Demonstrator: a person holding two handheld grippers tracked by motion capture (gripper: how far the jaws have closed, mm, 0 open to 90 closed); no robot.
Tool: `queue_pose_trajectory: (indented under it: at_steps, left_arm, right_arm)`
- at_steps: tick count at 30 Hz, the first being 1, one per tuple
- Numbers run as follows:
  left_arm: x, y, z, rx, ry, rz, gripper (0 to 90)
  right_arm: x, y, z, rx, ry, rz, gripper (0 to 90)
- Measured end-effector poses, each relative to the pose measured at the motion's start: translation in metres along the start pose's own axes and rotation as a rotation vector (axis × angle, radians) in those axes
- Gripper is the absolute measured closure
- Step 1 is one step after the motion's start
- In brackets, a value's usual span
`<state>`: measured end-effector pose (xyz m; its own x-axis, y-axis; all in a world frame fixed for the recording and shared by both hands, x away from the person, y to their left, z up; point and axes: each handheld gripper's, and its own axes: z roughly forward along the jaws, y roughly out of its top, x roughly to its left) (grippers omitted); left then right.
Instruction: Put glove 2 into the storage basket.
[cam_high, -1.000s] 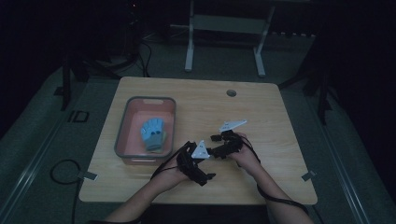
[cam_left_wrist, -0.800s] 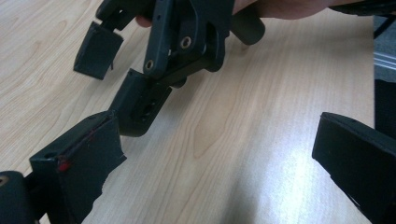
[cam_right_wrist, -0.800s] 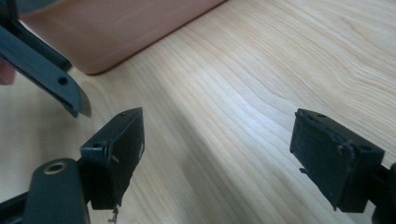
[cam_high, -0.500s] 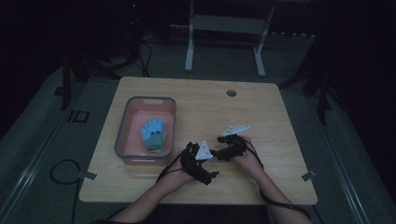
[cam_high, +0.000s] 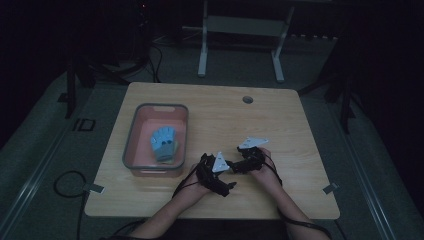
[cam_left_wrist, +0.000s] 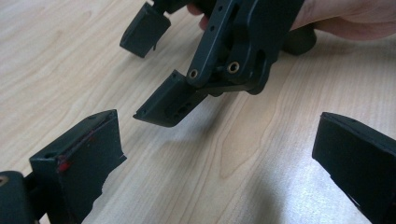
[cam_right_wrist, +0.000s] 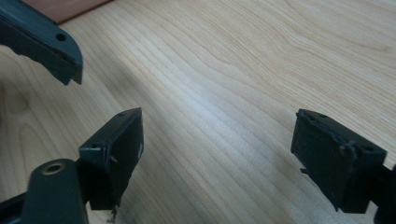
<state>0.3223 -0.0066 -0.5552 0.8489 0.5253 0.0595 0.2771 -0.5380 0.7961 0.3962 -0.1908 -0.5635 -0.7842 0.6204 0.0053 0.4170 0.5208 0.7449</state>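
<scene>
Wood table (cam_high: 280, 120): pale grain, bare under both claws, which sit close together near the near edge, a little right of its middle
Left claw (cam_high: 226, 189): jaws spread wide in its own view (cam_left_wrist: 215, 163), nothing between them but tabletop
Right claw (cam_high: 234, 165): jaws likewise wide apart (cam_right_wrist: 217, 158), holding nothing; one of its jaws hangs just above the table right in front of the left claw
Blue glove (cam_high: 164, 144): lies inside the pink bin (cam_high: 131, 145) toward the table's left edge, well apart from both claws, untouched
Risk, collision: the two claws point at each other at close range, so any careless swing or closing move could knock jaw against jaw
Risk, cables: black cables (cam_high: 182, 185) trail from each claw across the near edge; crossing hands toward the bin could drag or snag them
Risk, bin: a reach from the right has to clear the bin's near wall; clipping the rim could shove the bin along the table
Risk, grasp: the glove looks soft and flat, so a shallow pinch may catch only a fold and slip
</scene>
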Motion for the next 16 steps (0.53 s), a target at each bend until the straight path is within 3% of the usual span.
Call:
queue_pose_trajectory:
  at_steps: [5,16]
  left_arm:
    - [0.0006,-0.0055,0.003,-0.004,0.005,-0.015,1.7]
    - [-0.0017,-0.0067,0.0021,-0.025,0.031,0.0,1.7]
  right_arm:
    - [-0.0009,-0.0008,-0.0006,-0.008,-0.013,0.012,16.6]
    - [-0.0041,-0.0025,-0.0013,-0.014,-0.026,0.026,16.3]
